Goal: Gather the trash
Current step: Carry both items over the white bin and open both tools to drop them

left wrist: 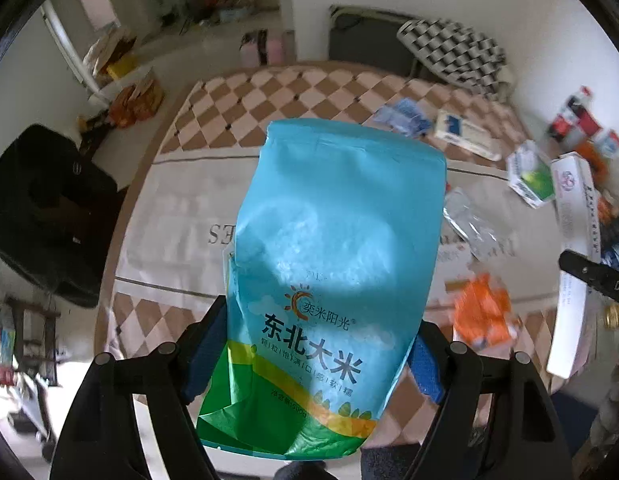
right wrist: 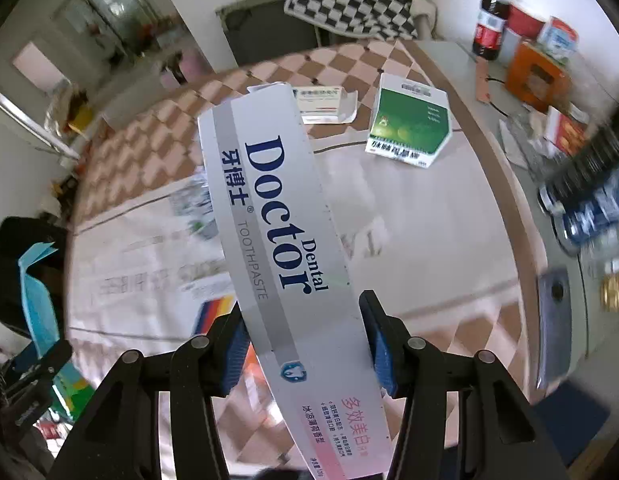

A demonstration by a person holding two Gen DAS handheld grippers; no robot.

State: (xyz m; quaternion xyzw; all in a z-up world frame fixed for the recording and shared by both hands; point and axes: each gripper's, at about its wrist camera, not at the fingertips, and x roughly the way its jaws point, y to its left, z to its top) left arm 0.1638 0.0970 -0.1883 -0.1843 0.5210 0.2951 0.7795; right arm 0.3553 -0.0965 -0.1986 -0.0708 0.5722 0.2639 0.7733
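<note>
While above the table (left wrist: 181,200), left tongs (left wrist: 309,354) clenched on rice bag (left wrist: 333,248), right tongs (right wrist: 303,344) on toothpaste box (right wrist: 277,216).

I see a sky-blue rice bag (left wrist: 329,280) with a green and yellow base, centre frame. The toothpaste box (right wrist: 293,264) is silver-white with navy lettering. The tablecloth (left wrist: 237,120) shows brown-and-cream checks; upper right, a black-and-white checkered cloth (right wrist: 353,4).

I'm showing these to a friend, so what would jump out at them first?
The big blue rice bag, held between the left gripper fingers, fills the left wrist view. In the right view, the silver Dental Doctor toothpaste box sits in the right gripper, with a green box on the checkered table behind.
</note>
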